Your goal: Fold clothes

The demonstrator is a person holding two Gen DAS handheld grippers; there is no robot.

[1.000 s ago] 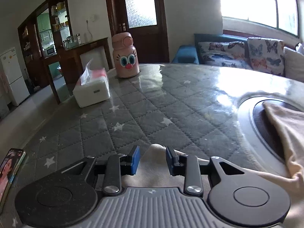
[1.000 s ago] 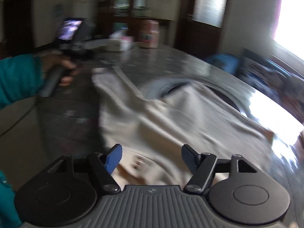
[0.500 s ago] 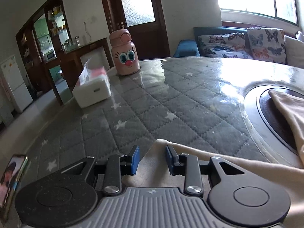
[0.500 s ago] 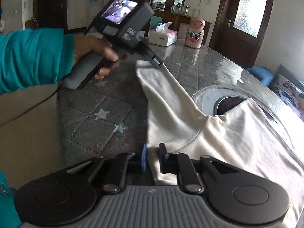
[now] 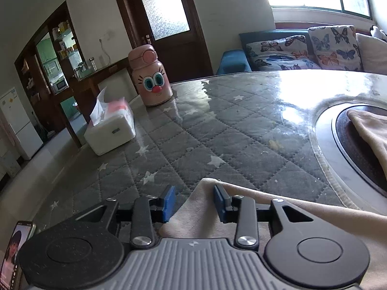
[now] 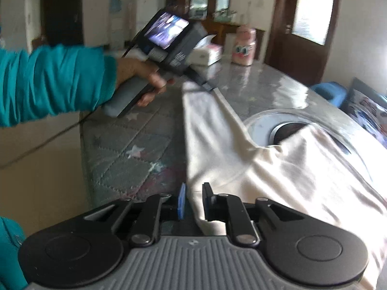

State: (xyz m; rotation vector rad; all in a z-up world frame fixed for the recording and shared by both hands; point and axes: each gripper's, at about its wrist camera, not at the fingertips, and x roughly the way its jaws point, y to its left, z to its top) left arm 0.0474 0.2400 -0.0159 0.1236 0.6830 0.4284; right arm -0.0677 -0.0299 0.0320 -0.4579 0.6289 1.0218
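A cream long-sleeved garment (image 6: 278, 169) lies spread on the grey quilted table (image 5: 217, 133), partly over a round inset (image 6: 285, 130). One sleeve (image 6: 205, 120) runs straight out to my left gripper (image 6: 208, 87), held by a hand (image 6: 142, 72) in a teal sleeve. In the left wrist view the cuff (image 5: 205, 217) sits between the blue pads of the left gripper (image 5: 194, 203), which is shut on it. My right gripper (image 6: 193, 203) is shut on the garment's near edge beside the table's rim. More of the cloth (image 5: 370, 130) covers the inset at the right.
A pink cartoon-face bottle (image 5: 152, 77) and a white tissue box (image 5: 111, 130) stand at the table's far left. A phone (image 5: 14, 246) lies near the left edge. The dark round inset (image 5: 350, 149) is sunk in the table. A sofa with butterfly cushions (image 5: 302, 48) is beyond.
My right gripper went from wide open over the garment to shut on its near edge. The left gripper kept the cuff and shifted slightly forward, drawing the sleeve straight.
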